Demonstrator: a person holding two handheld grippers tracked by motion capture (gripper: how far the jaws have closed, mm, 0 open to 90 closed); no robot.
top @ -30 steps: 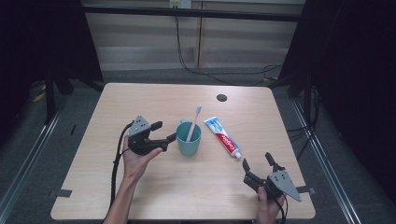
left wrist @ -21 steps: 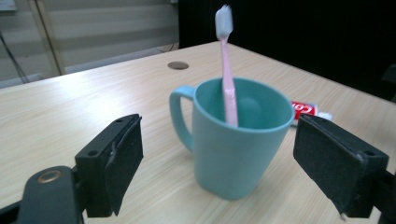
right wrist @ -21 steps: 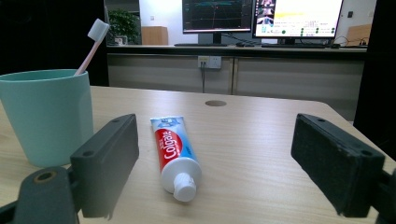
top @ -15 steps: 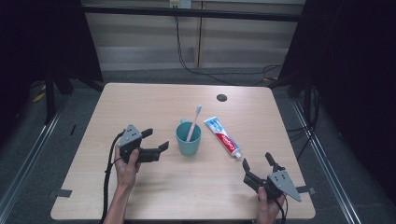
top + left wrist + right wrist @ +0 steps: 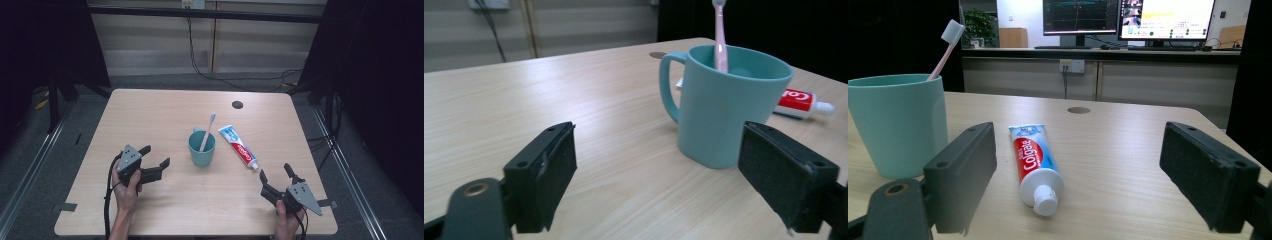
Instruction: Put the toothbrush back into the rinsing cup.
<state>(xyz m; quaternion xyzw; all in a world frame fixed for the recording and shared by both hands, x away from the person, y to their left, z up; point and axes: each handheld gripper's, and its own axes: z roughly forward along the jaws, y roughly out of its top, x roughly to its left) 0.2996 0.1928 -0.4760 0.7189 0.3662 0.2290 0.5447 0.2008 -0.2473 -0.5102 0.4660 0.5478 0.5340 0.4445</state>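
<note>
We've let go of the cup (image 5: 201, 148), left gripper (image 5: 156, 156) fingers just spread apart, right gripper (image 5: 275, 174) fingers apart facing the toothpaste (image 5: 1035, 162), likely next grab

Even overhead light, soft shadows on table (image 5: 165, 115); dark surrounds; gripper views slightly soft, bkgd blurred.

Our left gripper (image 5: 156, 156): drawn back from the teal cup (image 5: 202, 149) toward the table's near-left; jaws just opened wider, nothing between them.
</note>
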